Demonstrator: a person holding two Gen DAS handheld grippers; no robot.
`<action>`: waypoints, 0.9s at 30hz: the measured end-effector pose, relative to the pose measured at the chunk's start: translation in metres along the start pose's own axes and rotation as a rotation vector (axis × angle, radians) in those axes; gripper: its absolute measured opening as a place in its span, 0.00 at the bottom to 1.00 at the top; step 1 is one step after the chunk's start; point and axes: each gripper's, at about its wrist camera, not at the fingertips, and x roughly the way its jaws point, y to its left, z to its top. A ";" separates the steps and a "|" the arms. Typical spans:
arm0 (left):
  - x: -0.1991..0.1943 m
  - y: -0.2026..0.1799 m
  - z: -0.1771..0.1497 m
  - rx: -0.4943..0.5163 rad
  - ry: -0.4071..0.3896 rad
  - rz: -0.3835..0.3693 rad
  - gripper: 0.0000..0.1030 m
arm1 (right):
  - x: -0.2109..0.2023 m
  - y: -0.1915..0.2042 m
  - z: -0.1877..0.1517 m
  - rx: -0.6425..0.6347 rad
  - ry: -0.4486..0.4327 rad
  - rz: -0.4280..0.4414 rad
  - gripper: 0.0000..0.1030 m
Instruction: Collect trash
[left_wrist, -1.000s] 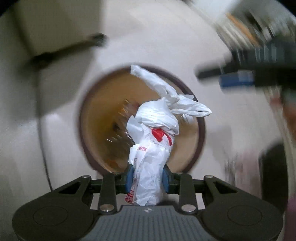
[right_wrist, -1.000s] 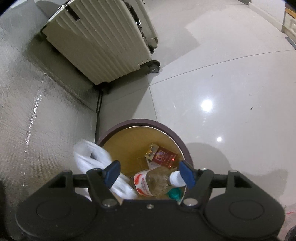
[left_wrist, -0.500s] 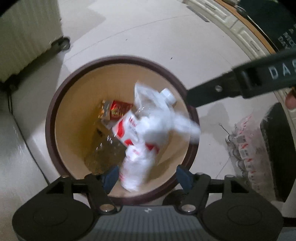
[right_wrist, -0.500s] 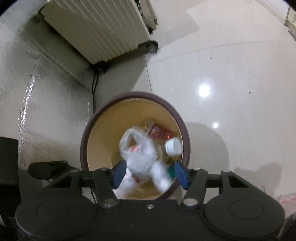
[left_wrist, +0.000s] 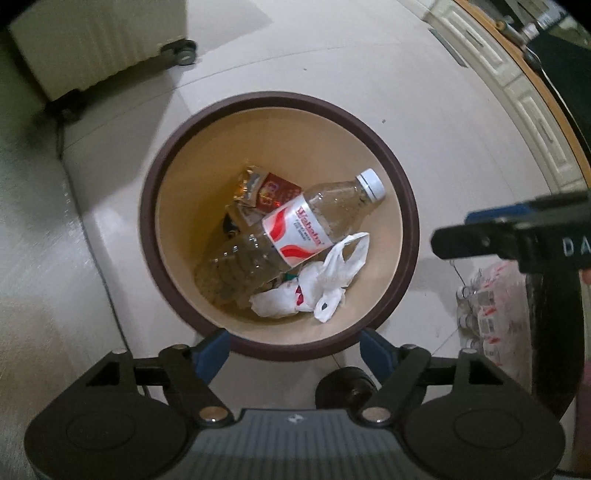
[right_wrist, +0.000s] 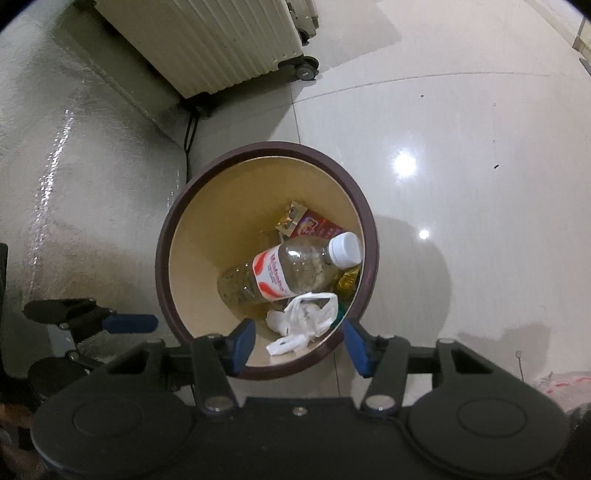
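Tiled floor (left_wrist: 424, 92): bag (left_wrist: 317, 288) in bin (left_wrist: 159, 229) (below left gripper (left_wrist: 295, 350)).

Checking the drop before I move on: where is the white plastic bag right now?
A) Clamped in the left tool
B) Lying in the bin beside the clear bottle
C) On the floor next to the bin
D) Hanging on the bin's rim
B: the white plastic bag lies inside the bin against the clear bottle, and the left tool stands open with nothing between its pads.

1 bin (left_wrist: 408, 236), 1 bottle (left_wrist: 295, 230), 1 plastic bag (left_wrist: 325, 284), 1 red packet (left_wrist: 275, 192), 1 suitcase (right_wrist: 221, 44).
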 end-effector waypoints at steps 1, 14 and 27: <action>-0.005 0.000 -0.001 -0.014 -0.003 0.005 0.79 | -0.005 0.000 -0.002 -0.002 -0.005 0.001 0.53; -0.094 -0.022 -0.039 -0.200 -0.149 0.072 1.00 | -0.098 0.013 -0.028 -0.062 -0.154 -0.010 0.80; -0.198 -0.088 -0.081 -0.298 -0.292 0.190 1.00 | -0.226 0.026 -0.080 -0.068 -0.334 -0.072 1.00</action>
